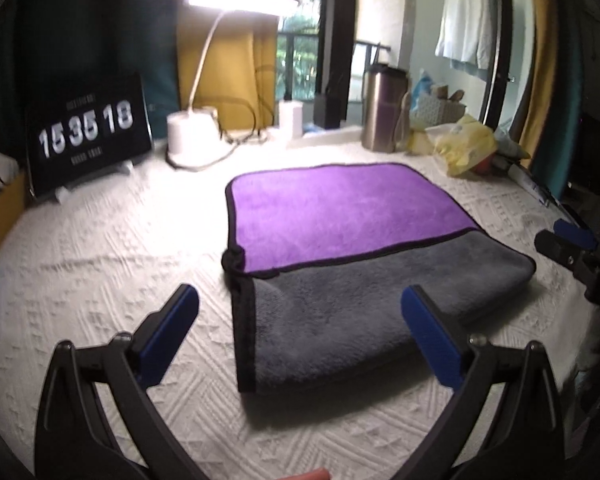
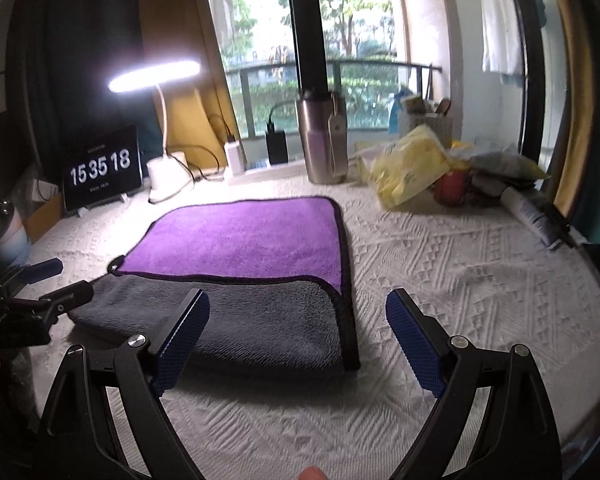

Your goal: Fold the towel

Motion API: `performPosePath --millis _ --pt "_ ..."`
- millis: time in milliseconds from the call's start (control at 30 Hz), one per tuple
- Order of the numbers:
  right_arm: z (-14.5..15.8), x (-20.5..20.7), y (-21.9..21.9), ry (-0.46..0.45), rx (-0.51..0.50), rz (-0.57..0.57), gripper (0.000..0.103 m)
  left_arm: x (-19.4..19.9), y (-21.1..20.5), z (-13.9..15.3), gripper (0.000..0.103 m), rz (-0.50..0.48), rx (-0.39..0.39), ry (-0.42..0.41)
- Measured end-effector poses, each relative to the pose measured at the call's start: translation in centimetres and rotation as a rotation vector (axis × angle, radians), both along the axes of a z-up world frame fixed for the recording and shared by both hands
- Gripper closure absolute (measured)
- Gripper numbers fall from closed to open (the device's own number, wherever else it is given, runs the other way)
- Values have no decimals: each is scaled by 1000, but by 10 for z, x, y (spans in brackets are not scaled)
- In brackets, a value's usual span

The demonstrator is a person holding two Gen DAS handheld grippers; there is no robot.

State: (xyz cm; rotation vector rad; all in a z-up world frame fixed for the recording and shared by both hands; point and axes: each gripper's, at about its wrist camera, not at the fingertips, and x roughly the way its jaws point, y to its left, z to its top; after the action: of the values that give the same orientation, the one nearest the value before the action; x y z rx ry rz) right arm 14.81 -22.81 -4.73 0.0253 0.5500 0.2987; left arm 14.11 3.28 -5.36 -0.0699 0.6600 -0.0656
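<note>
The towel lies on the white textured cloth, purple side up, with its near part folded over to show the grey side. It also shows in the right wrist view. My left gripper is open and empty, hovering just before the towel's near left corner. My right gripper is open and empty, at the towel's near right corner. Each gripper shows in the other's view: the right gripper at the right edge, the left gripper at the left edge.
At the back stand a clock display, a lit desk lamp, a steel flask, chargers, a yellow bag and clutter with a white tube. The white cloth covers the table.
</note>
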Motion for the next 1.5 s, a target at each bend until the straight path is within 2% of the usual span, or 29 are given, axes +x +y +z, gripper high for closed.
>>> performPosePath --millis 100,133,200,333,433,500,600,733,767,800,867,967,1267,1500 --pt "-3 19 2 36 -4 41 13 11 4 -5 5 2 -1 26" --pt "-4 25 3 51 -11 50 15 14 3 -7 9 -1 8 33" --pt "-9 37 4 87 -20 61 25 20 2 -10 12 -13 13 60" --pt "-19 60 5 160 -53 65 28 37 -3 -25 22 -60 2 158" --pt "-27 71 10 195 -79 77 32 49 -11 -36 25 -96 28 232" --pt "-32 75 16 220 -108 90 39 52 -16 -37 26 -104 62 233" --pt "-37 77 21 238 -150 92 43 52 -21 -37 29 -115 93 231" --pt "-41 79 26 247 -186 98 50 43 -34 -33 50 -168 158 198" --pt "-40 78 27 245 -190 106 57 43 -35 -31 59 -177 165 194" --pt "-40 77 28 239 -192 116 67 41 -37 -30 62 -190 168 190" --pt "-40 75 30 231 -193 125 80 40 -38 -29 76 -203 166 185" --pt "-38 71 32 211 -198 132 89 40 -36 -26 85 -207 131 175" --pt "-20 56 29 129 -133 122 92 32 -22 -18 87 -188 23 149" --pt "0 50 27 72 -114 108 92 30 -17 1 87 -170 -5 84"
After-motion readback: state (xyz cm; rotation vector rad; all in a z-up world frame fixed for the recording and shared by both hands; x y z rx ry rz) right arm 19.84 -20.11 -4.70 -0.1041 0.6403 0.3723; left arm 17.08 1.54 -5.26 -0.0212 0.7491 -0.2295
